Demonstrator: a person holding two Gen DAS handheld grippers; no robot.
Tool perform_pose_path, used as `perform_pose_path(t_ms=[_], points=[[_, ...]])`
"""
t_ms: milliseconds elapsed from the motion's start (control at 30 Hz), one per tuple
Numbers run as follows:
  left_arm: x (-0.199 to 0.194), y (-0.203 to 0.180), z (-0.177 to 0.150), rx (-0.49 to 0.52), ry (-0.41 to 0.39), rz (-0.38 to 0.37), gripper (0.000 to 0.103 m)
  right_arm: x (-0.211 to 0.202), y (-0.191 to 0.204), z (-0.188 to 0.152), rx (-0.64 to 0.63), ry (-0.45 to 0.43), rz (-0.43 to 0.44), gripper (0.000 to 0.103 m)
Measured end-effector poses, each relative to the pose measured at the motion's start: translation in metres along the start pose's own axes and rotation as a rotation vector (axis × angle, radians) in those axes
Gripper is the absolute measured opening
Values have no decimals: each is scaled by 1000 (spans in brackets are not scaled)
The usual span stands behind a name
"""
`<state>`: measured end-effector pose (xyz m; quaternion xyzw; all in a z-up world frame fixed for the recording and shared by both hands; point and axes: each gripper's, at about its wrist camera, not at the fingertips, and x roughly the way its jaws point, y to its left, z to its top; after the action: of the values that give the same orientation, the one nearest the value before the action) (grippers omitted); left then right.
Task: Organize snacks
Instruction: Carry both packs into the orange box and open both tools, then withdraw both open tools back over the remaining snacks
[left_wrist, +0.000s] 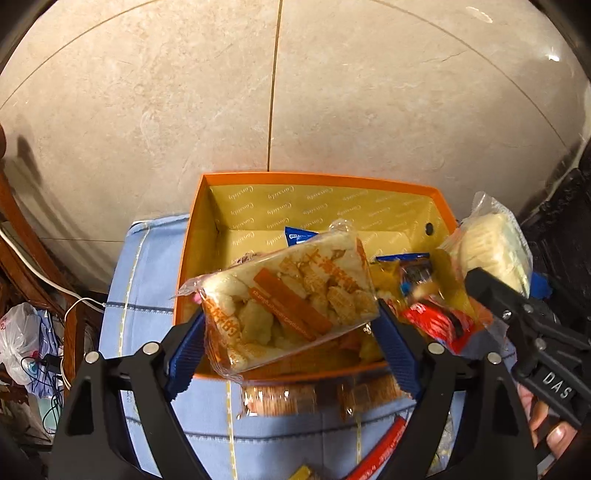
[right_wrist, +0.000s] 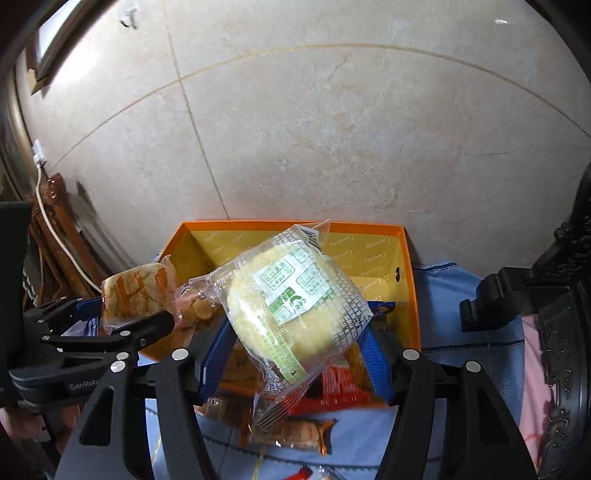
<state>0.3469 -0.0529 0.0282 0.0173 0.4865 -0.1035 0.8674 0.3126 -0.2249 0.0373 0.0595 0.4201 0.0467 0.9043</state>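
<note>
Snack packets hang over the orange box (left_wrist: 439, 195); left gripper (left_wrist: 291, 325) clamps the cake packet (left_wrist: 291, 295), long axis 8-to-2 o'clock; right gripper (right_wrist: 295, 347) clamps the bun packet (right_wrist: 291, 306).

You have glossy, crinkled clear plastic film around the orange-printed pastry pack (left_wrist: 291, 306) and around the pale round cake (right_wrist: 295, 314), whose green-and-white label looks like paper, though the glare makes that hard to judge. The orange box (left_wrist: 192, 236) is matt cardboard with a yellow printed lining. Under it, the blue cloth (left_wrist: 147, 280) is woven, matt and stitched. The wall tiles (right_wrist: 332, 129) are smooth, polished stone. Each gripper's (left_wrist: 291, 350) frame is matt black plastic with shiny metal screws.
</note>
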Motion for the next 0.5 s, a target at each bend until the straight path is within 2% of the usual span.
perform_pose_path(t_ms=[100, 133, 200, 267, 500], points=[[13, 3, 3, -19, 27, 2, 87, 18, 2, 1, -6, 36, -53, 74], [15, 5, 4, -25, 23, 11, 92, 22, 3, 0, -11, 42, -72, 78], [15, 6, 4, -30, 6, 47, 98, 20, 1, -1, -3, 19, -85, 82], [12, 8, 4, -39, 1, 37, 99, 16, -1, -2, 8, 4, -79, 90], [-11, 10, -20, -33, 0, 12, 99, -17, 6, -25, -30, -17, -90, 91]])
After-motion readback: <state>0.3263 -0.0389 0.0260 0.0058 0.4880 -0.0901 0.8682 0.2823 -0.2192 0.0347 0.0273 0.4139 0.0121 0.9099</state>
